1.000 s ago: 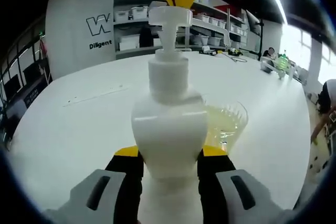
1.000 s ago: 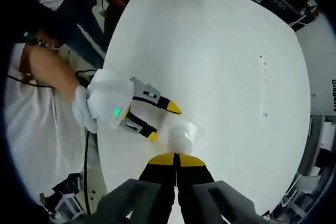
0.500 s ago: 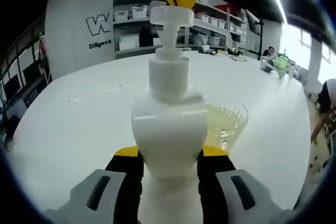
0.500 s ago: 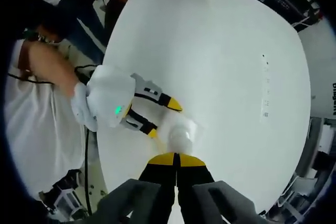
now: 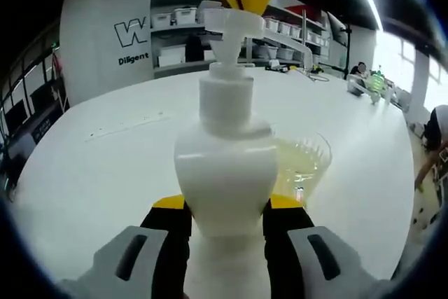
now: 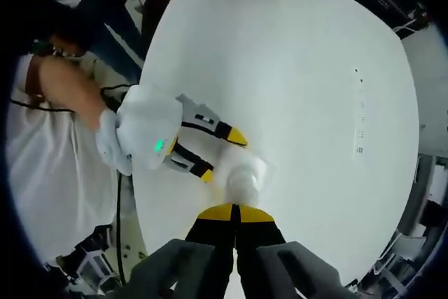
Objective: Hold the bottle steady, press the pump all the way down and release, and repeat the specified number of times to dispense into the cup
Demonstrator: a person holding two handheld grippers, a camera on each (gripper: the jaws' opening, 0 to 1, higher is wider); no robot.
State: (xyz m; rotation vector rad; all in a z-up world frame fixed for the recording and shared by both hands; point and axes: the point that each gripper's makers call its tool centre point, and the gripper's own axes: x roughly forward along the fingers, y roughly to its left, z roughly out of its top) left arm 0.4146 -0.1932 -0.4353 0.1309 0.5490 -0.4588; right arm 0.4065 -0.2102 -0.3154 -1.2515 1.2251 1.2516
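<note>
Bottle [image 5: 225, 173] stands upright on the white table [image 5: 91, 180], clamped between the left gripper's [image 5: 225, 208] yellow-tipped jaws. The right gripper [image 6: 235, 213], jaws together, presses on the pump head [image 5: 234, 22]. Cup [image 5: 304, 162] sits just beside the bottle.

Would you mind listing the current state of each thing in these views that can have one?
bottle: upright on the table, clamped at its base.
pump: up, not pressed fully down, touched from above.
cup: upright beside the bottle, holding some pale yellowish liquid.
left gripper: shut on the bottle.
right gripper: jaws together, tips on the pump head.
</note>
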